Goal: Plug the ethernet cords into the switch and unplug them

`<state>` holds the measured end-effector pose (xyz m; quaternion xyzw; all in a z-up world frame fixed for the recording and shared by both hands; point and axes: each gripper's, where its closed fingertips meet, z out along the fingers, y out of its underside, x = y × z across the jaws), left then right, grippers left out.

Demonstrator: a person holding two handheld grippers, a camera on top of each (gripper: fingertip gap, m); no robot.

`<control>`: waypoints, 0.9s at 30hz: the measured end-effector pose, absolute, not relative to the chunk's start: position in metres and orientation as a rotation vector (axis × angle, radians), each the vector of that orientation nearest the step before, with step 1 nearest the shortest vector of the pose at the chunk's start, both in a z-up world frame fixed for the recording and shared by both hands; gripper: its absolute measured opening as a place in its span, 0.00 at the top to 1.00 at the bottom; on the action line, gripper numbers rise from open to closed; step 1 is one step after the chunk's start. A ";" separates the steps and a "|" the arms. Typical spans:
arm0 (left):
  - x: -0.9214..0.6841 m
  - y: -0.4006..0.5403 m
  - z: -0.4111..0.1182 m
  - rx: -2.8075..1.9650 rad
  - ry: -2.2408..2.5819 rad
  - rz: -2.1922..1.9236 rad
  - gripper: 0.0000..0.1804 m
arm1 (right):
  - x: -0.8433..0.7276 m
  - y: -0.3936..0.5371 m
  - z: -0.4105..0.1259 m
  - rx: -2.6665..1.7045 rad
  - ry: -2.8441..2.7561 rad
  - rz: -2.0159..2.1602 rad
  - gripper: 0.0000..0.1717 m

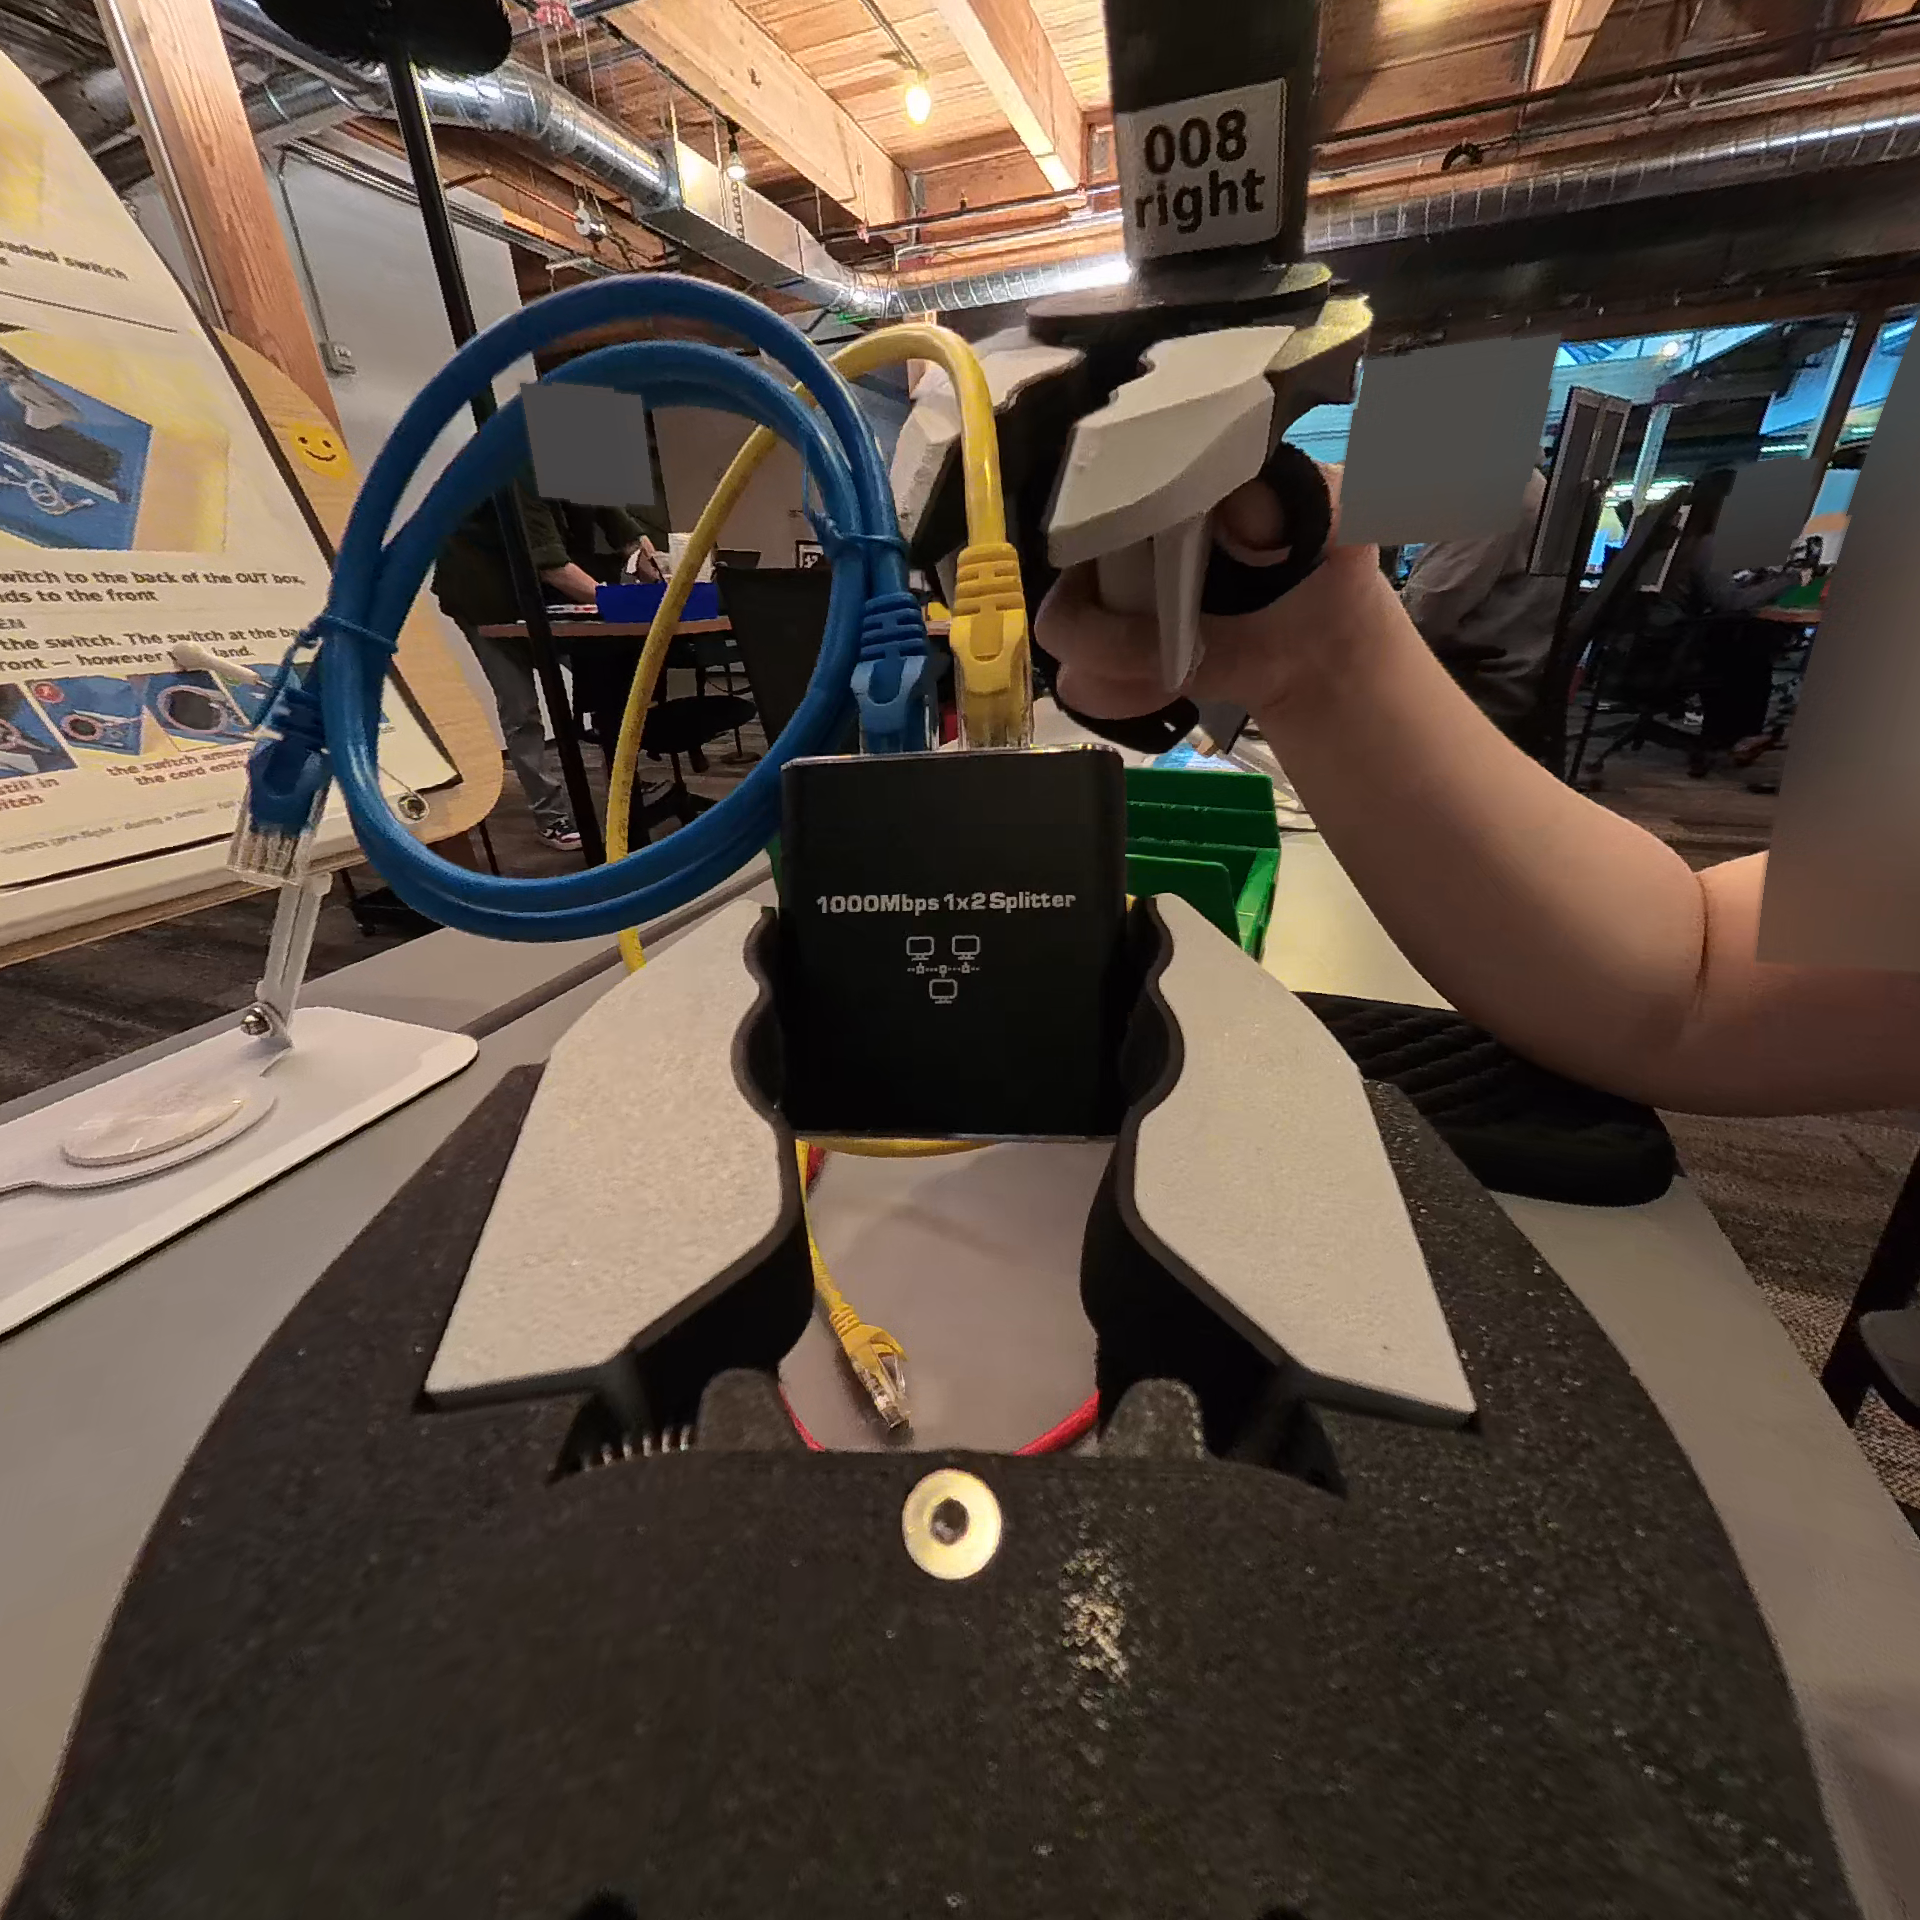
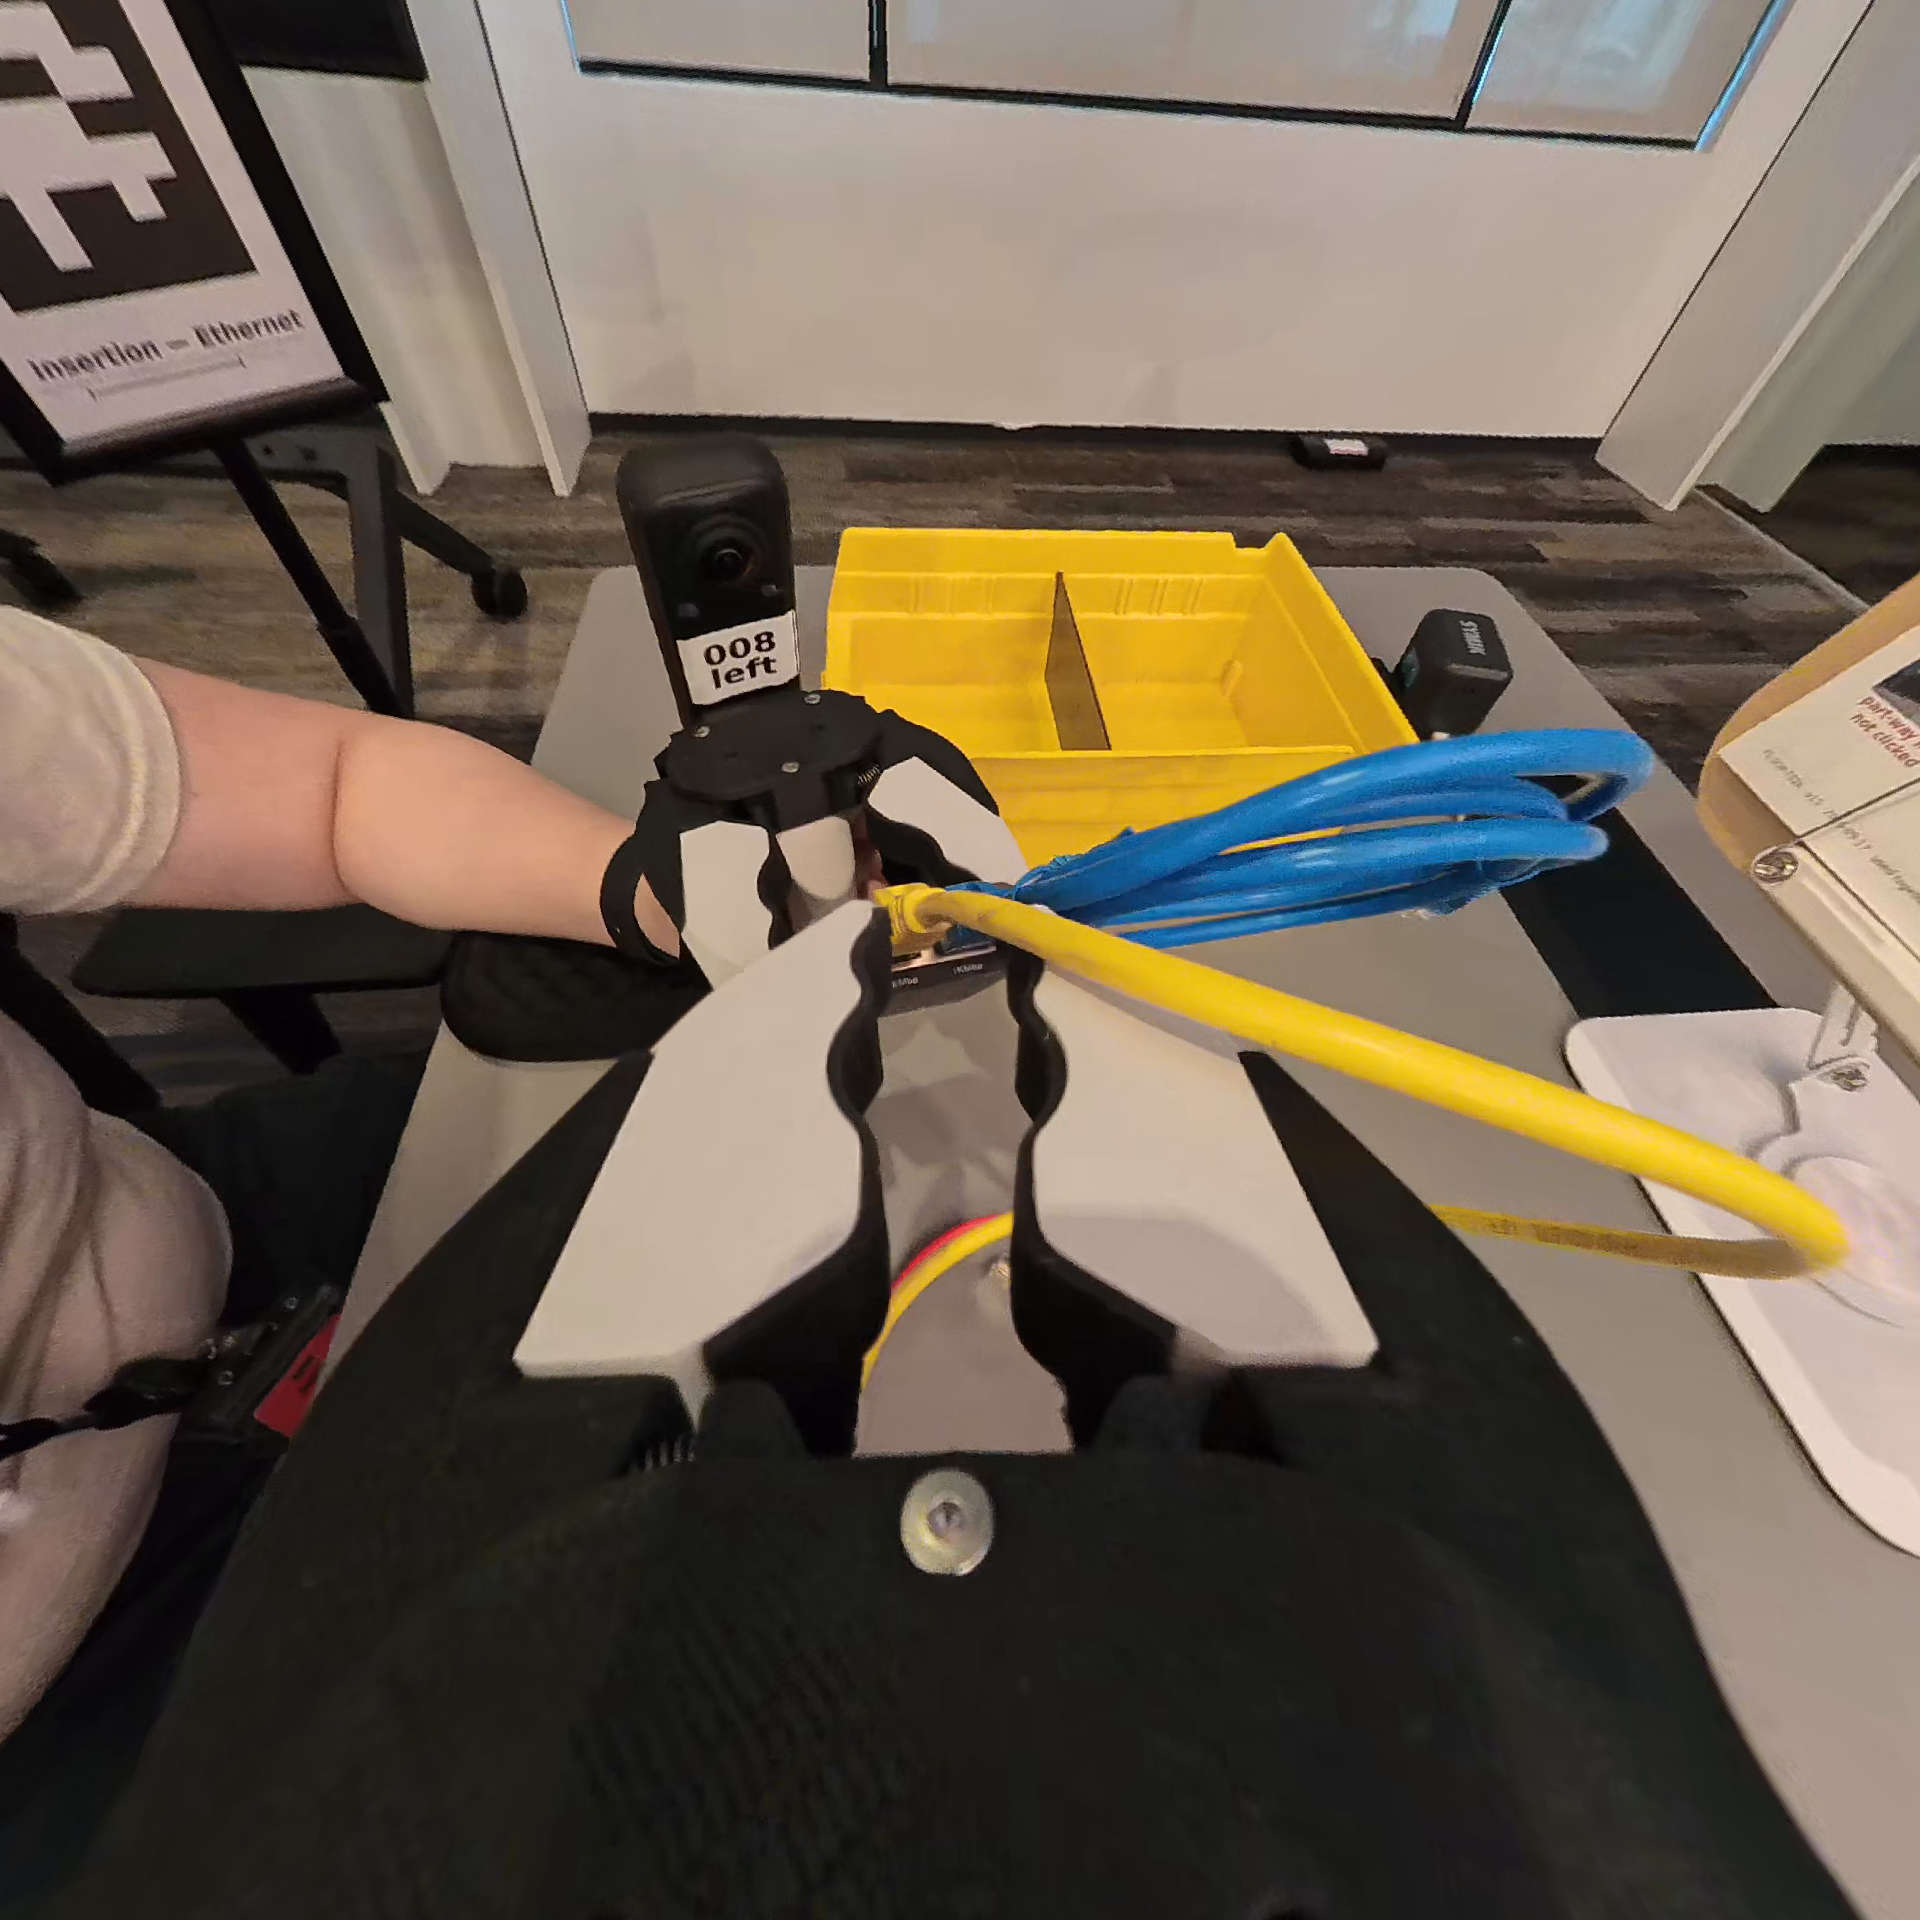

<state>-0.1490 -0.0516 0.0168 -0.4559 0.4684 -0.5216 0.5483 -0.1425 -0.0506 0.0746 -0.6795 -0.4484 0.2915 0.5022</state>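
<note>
Counter: grey counter [image 2: 1351, 1049] in an open workshop.
Left gripper [image 1: 951, 997]: nearest; clamped on the black switch [image 1: 951, 935], ports facing away.
Cords: blue cord [image 1: 888, 675] and yellow cord [image 1: 992, 644] both plugged in side by side, long axes in line with the switch.
Right gripper [image 2: 940, 971]: beyond the switch, jaws apart, straddling the yellow plug without pressing it; closest for pulling.
Far: yellow bin [image 2: 1299, 665].

Open-plan office workshop: exposed ducts [image 1: 582, 135], desks [image 1: 623, 629], instruction boards [image 1: 125, 520]
</note>
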 end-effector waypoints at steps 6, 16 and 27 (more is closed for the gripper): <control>-0.147 -0.050 0.012 -1.097 1.132 -1.216 0.65 | -0.145 -0.053 0.074 -1.617 -1.095 0.809 0.93; -0.143 -0.053 0.006 -1.116 1.169 -1.235 0.65 | -0.143 -0.059 0.065 -1.646 -1.156 0.828 0.95; -0.141 -0.054 0.000 -1.141 1.216 -1.233 0.65 | -0.140 -0.060 0.054 -1.680 -1.197 0.816 0.91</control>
